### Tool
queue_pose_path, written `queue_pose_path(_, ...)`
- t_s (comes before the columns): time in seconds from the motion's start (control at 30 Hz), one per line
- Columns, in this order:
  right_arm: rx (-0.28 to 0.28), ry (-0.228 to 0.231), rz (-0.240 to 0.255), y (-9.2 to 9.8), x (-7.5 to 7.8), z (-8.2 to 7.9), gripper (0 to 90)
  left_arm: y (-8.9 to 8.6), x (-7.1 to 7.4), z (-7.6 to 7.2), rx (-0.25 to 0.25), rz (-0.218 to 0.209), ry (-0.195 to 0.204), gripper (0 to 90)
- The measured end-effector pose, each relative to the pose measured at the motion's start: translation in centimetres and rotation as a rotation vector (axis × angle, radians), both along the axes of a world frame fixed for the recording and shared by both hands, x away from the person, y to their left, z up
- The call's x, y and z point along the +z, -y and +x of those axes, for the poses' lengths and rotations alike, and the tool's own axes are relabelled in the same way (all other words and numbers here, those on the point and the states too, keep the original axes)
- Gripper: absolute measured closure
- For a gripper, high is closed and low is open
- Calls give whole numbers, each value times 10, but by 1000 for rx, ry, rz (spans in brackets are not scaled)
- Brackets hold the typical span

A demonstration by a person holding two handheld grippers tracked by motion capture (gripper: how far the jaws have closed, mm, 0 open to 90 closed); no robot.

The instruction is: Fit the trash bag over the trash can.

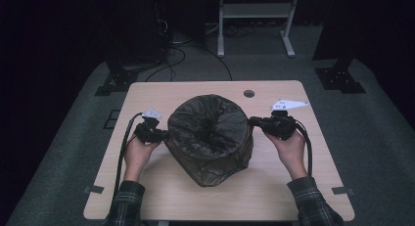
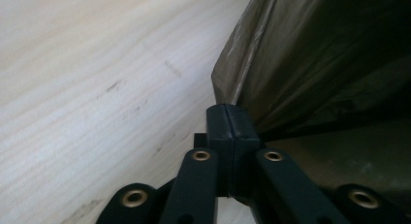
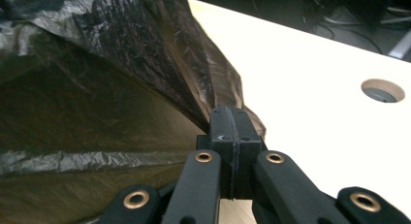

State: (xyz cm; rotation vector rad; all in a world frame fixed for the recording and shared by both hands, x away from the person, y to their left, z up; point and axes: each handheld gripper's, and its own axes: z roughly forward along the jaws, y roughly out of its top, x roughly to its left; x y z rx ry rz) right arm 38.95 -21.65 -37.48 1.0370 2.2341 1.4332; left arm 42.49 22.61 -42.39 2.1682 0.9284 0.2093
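The black bin bag (image 1: 210, 138) is sitting mid-table (image 1: 293, 187). Left gripper (image 1: 161, 134) is pinching its film at 9 o'clock; right gripper (image 1: 254, 121) is clamping a fold at 3 o'clock, both with jaws closed. Judged step: pulling the bag down over its contents. Next needs an even, matched downward pull.

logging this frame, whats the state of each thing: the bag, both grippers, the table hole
black bin bag: standing on the table, puffed out, mouth open at top, pulled at both sides
left gripper: shut on the bag's edge
right gripper: shut on a fold of the bag
cable hole: open, nothing through it
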Motion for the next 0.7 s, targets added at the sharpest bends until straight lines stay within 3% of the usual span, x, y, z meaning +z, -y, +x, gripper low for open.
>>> queue_pose_path(0.07, -2, 5, 7, 1, 5, -1, 657, -6, 11, -4, 3, -22, 31, 681)
queue_pose_path(0.17, -24, 66, 13, 4, 23, -7, 526, -18, 26, -14, 17, -63, 61, 501)
queue_pose_path(0.33, 31, 125, 44, 1, 54, -18, 343, -32, 36, -40, -18, -62, 76, 280)
queue_pose_path(0.37, 55, 132, 47, -1, 59, -20, 317, -33, 36, -46, -24, -57, 83, 245)
queue_pose_path(0.4, 109, 138, 60, -8, 69, -24, 259, -34, 35, -53, -30, -52, 81, 143)
queue_pose_path(0.43, 109, 138, 60, -8, 69, -24, 259, -35, 34, -59, -39, -38, 77, 143)
queue_pose_path(0.53, 180, 142, 33, -23, 79, -28, 160, -32, 26, -79, -67, 3, 83, 20)
queue_pose_path(0.7, 294, 114, -24, -51, 86, -26, 88, -24, 9, -106, -139, 39, 69, 0)
